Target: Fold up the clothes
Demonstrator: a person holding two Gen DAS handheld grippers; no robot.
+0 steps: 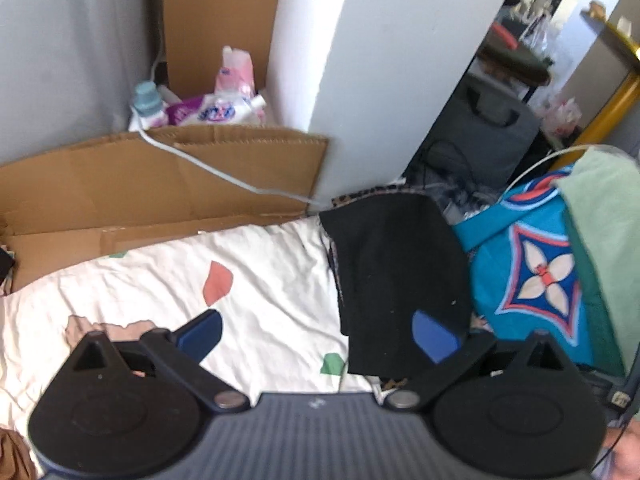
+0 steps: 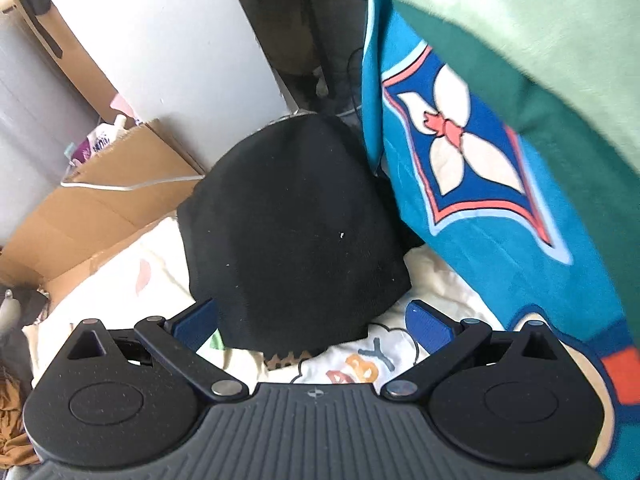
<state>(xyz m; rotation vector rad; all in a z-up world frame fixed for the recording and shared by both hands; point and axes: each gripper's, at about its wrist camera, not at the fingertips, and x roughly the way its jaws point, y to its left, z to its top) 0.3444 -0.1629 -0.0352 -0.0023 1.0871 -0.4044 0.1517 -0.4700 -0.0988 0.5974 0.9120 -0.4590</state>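
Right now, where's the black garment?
The black garment lies on the white patterned sheet, centre of the right wrist view, right of centre in the left, with the blue patterned fabric to its right.

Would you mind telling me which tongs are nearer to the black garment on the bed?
Right, seemingly. The right tongs sit open, straddling the black garment at its near edge. The left tongs are open too, mostly over the white sheet, with only one finger over the garment.
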